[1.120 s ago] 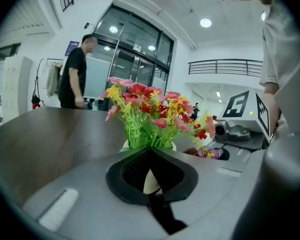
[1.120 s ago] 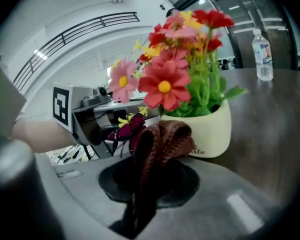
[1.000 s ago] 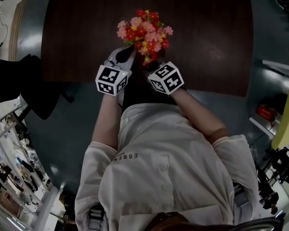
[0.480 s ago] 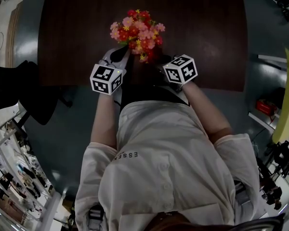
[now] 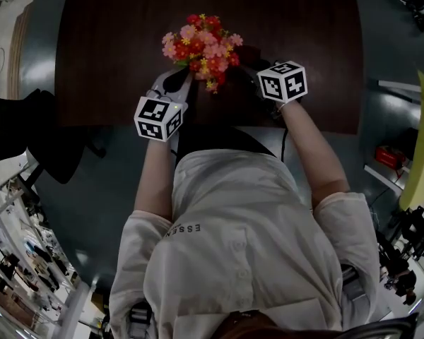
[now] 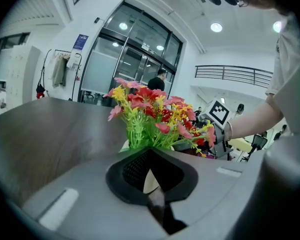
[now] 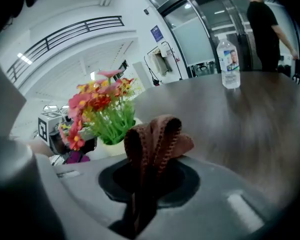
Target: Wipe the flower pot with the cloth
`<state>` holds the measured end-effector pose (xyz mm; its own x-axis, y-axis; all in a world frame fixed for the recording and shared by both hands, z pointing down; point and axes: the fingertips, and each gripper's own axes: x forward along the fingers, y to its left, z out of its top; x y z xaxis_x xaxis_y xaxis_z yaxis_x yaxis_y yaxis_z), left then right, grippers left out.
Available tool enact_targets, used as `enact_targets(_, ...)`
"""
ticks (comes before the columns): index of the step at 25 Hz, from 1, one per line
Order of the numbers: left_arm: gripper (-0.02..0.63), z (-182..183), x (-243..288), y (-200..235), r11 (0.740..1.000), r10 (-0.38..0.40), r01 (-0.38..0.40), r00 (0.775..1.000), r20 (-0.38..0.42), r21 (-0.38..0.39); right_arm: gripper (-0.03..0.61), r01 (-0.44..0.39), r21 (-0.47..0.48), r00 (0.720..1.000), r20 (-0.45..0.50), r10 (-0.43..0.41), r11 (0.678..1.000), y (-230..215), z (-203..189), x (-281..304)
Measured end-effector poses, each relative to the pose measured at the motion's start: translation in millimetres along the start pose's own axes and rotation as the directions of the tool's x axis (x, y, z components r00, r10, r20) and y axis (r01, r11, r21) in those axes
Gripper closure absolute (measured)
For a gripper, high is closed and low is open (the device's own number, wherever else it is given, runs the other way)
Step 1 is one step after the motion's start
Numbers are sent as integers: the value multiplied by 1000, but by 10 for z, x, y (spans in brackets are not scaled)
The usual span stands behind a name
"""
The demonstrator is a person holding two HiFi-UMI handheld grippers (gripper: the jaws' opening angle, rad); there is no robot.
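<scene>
The dark wooden desk [image 5: 113,34] filled the upper part of the head view, and the flower pot [image 7: 112,146] stood near its front edge, its pale wall mostly hidden from above by the red, pink and yellow flowers [image 5: 201,44]. The left tongs [image 6: 154,194] were pressed together right at the pot's pale rim, apparently steadying it, though a true pinch on the rim could not be confirmed. The right tongs [image 7: 142,194] stood off to the pot's right, clear of it, and pinched the bunched brown cloth [image 7: 157,139]. A water bottle [image 7: 230,64] stood far back on the desk. The cloth was in hand but off the pot, so by this evidence the wiping contact still had to be made.
</scene>
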<state>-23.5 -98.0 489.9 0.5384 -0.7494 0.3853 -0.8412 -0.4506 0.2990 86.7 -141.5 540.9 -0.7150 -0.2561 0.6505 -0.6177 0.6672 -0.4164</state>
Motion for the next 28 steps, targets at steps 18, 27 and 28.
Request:
enact_targets(18, 598, -69, -39, 67, 989, -40, 48, 998, 58, -141, 529, -181, -68, 980, -98, 174, 981, 52, 44, 322)
enact_targets(27, 597, -68, -92, 153, 988, -16, 23, 999, 51, -153, 529, -329, -217, 925, -272, 267, 919, 482, -476, 135)
enact_targets(28, 598, -58, -77, 139, 989, -13, 20, 999, 49, -149, 529, -353, -229, 915, -286, 284, 907, 508, -527, 91)
